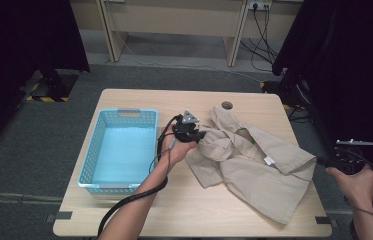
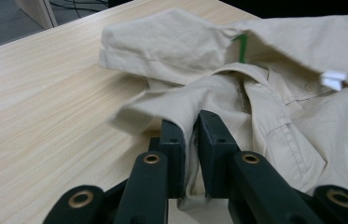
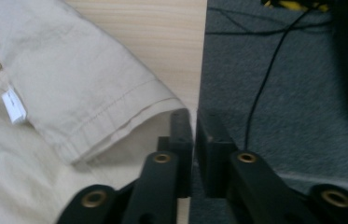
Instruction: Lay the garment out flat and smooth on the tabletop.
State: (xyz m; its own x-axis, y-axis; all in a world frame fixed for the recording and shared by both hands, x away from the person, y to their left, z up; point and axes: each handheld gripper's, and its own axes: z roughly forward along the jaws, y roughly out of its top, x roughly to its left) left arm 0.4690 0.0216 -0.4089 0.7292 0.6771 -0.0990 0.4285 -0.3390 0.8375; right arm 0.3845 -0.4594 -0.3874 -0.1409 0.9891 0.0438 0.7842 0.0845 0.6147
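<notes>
A wooden table (image 1: pixel 139 220) stands on grey carpet, with a light blue basket (image 1: pixel 117 150) on its left part and a beige shirt (image 1: pixel 254 167) spread crumpled over its right part. The left gripper (image 1: pixel 200 135), held in the person's left hand (image 1: pixel 178 150), sits at the shirt's left edge, just right of the basket, its jaws against the cloth there. A black cable (image 1: pixel 129 200) trails from it back along the forearm. The right gripper (image 1: pixel 324 161) is held in the right hand (image 1: pixel 356 182) off the table's right edge, pointing toward the shirt's sleeve end
</notes>
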